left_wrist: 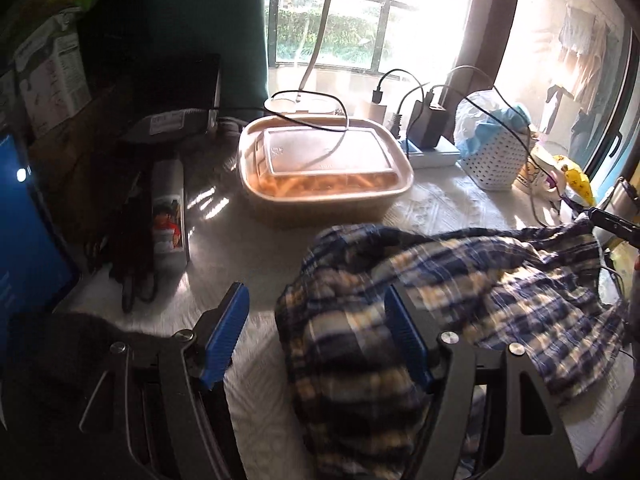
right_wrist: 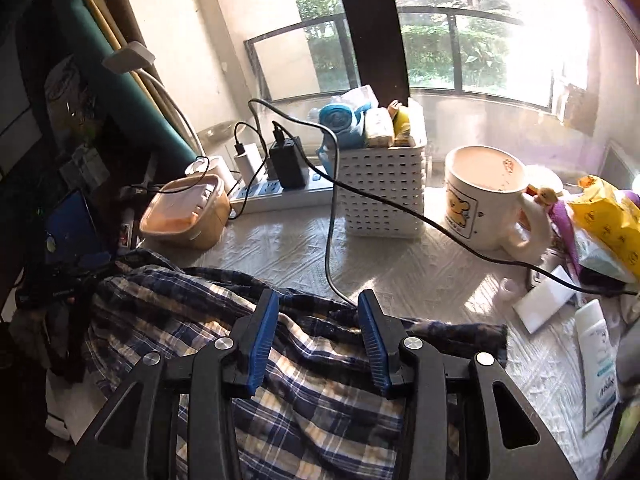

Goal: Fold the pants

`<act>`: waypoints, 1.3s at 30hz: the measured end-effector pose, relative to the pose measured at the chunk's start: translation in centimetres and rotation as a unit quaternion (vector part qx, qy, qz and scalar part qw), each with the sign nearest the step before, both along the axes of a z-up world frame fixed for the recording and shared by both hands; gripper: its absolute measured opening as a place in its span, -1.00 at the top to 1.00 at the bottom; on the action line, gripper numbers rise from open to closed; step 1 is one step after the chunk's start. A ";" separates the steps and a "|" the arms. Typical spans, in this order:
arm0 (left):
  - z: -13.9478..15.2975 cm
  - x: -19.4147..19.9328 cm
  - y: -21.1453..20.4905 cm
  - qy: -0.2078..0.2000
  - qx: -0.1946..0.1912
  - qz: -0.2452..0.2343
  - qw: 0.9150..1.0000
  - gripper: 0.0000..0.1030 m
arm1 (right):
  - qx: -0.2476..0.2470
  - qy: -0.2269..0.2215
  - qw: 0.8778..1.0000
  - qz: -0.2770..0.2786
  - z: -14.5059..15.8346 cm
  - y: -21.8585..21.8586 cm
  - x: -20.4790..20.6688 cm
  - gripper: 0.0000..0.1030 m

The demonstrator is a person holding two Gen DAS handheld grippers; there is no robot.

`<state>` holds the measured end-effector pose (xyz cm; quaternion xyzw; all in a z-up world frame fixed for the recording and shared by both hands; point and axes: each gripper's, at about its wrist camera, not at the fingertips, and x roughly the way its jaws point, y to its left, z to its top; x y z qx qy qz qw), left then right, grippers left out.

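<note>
Plaid pants (right_wrist: 208,320) sit bunched in the lower middle of both views on the white-covered bench (right_wrist: 420,276), and both the left gripper (left_wrist: 316,336) and right gripper (right_wrist: 318,332) hover over them with jaws apart, probably lining up grabs so the cloth can be spread before folding.

A lidded food container (left_wrist: 326,168), a power strip (right_wrist: 280,196), a white perforated basket (right_wrist: 384,192) and a mug (right_wrist: 486,204) stand beyond the gripper.

I see the white-covered table (right_wrist: 400,276) carrying plaid pants (right_wrist: 320,392) under my right claw (right_wrist: 318,302), with a basket (right_wrist: 380,196), mug (right_wrist: 484,200), power strip (right_wrist: 280,196) and food tub (right_wrist: 184,212) beyond it.
</note>
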<state>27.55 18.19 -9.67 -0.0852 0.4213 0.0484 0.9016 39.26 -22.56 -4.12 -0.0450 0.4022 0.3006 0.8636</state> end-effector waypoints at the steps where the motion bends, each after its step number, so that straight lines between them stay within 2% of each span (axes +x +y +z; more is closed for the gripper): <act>1: -0.1 -0.7 -0.2 0.001 -0.009 0.003 1.000 -0.36 | -0.002 -0.003 1.000 -0.003 0.3 -0.5 -0.3 0.13; 3: -0.3 -1.7 -0.3 0.000 -0.022 0.012 1.000 -0.36 | -0.007 -0.008 1.000 -0.007 0.6 -0.5 -1.3 -0.07; 5: -0.7 -2.7 -0.1 0.000 -0.045 0.023 0.999 -0.36 | -0.007 -0.014 1.000 -0.007 0.3 0.0 -2.3 -0.73; 7: -1.5 -3.5 0.1 0.006 -0.073 0.030 0.997 -0.36 | -0.002 -0.018 1.000 0.002 -0.1 0.6 -3.5 -0.90; 14: -4.8 -3.5 0.8 0.027 -0.147 0.046 0.988 -0.36 | 0.006 -0.011 1.000 0.009 -0.8 1.5 -6.0 -0.94; 21: -5.9 -2.3 -0.2 0.036 -0.151 0.040 0.987 -0.37 | -0.041 -0.001 0.999 -0.021 -2.7 0.6 -6.9 -1.00; 23: -6.3 -2.0 -0.2 0.032 -0.199 0.024 0.979 -0.37 | -0.040 0.004 0.999 -0.027 -3.1 0.0 -7.2 -1.00; 28: -6.3 -1.7 -0.7 0.022 -0.188 0.025 0.982 -0.35 | -0.030 0.012 0.999 -0.043 -3.5 -1.2 -7.6 -1.00; 30: -6.2 -1.9 -0.8 0.022 -0.182 0.028 0.983 -0.25 | -0.027 0.013 0.999 -0.044 -3.7 -1.4 -7.6 -1.00; 32: -6.2 -2.0 -0.6 0.026 -0.173 0.036 0.984 0.19 | -0.027 0.016 0.999 -0.043 -3.9 -1.4 -7.6 -1.00; 35: -6.4 -2.0 -0.7 0.031 -0.174 0.039 0.983 0.36 | -0.025 0.020 0.999 -0.043 -4.2 -1.4 -7.4 -1.00; 39: -6.0 -1.9 -1.3 0.028 -0.173 0.040 0.984 0.43 | -0.024 0.022 0.999 -0.042 -4.4 -1.6 -7.4 -1.00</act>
